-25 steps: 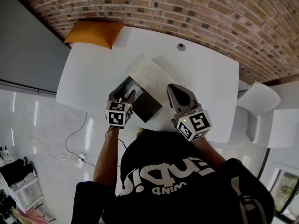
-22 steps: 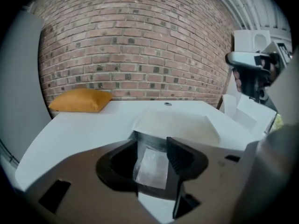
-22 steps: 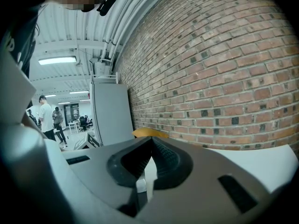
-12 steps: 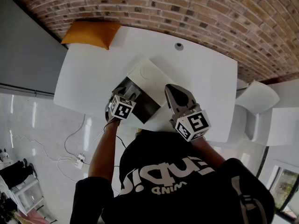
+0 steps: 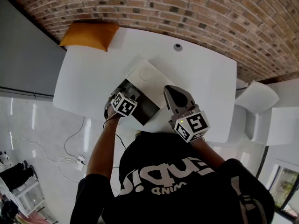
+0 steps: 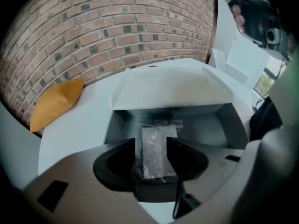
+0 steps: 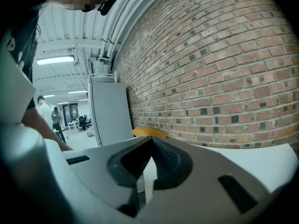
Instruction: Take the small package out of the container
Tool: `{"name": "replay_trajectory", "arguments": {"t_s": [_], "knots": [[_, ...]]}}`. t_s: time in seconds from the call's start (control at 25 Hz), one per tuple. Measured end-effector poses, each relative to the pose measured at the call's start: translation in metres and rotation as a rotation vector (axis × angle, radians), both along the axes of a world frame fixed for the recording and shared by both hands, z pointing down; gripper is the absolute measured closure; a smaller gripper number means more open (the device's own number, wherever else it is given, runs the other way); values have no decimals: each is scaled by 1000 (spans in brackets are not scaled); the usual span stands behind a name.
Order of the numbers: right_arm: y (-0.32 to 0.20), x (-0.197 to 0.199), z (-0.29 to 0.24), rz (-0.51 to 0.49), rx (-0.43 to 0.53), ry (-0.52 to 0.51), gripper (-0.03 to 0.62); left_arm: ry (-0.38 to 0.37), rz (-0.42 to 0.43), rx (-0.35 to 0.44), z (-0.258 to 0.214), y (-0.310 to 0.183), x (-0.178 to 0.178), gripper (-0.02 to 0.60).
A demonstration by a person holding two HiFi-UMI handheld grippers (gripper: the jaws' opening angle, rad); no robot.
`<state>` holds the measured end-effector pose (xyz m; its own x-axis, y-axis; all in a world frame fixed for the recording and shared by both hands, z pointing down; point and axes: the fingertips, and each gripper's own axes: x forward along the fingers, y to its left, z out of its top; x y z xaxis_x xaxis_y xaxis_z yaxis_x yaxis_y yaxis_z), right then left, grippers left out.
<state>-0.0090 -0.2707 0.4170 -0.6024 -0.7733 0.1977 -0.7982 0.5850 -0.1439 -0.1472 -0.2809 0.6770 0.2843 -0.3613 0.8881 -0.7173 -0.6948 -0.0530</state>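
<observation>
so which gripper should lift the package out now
Left: the left gripper is at the open container with its jaws on the small package; the right gripper is shut, beside the container.

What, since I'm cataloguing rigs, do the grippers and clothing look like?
The left gripper and right gripper have light grey bodies, black pads, each with a white cube bearing black square markers. The person wears a black T-shirt with white print.

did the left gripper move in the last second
Yes: the left gripper, jaws on the small package, moved forward, farther over the open container.
</observation>
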Motion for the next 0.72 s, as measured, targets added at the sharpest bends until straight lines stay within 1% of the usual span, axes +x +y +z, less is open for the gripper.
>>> {"name": "replay_trajectory", "arguments": {"t_s": [0.16,0.36,0.56,0.64,0.72], "knots": [[0,2,2,3,-6,2,595,-4,4,-61,5,5,3,382],[-1,0,4,0,-7,0,595,-56,38,-106,11,8,4,382],[0,-1,5,-2,-10,0,595,-74,80,-201,15,15,5,382],[0,-1,5,-3,-11,0,595,-93,108,-200,14,14,4,382],[0,0,5,-2,-11,-2,595,-129,147,-172,11,9,4,382]]}}
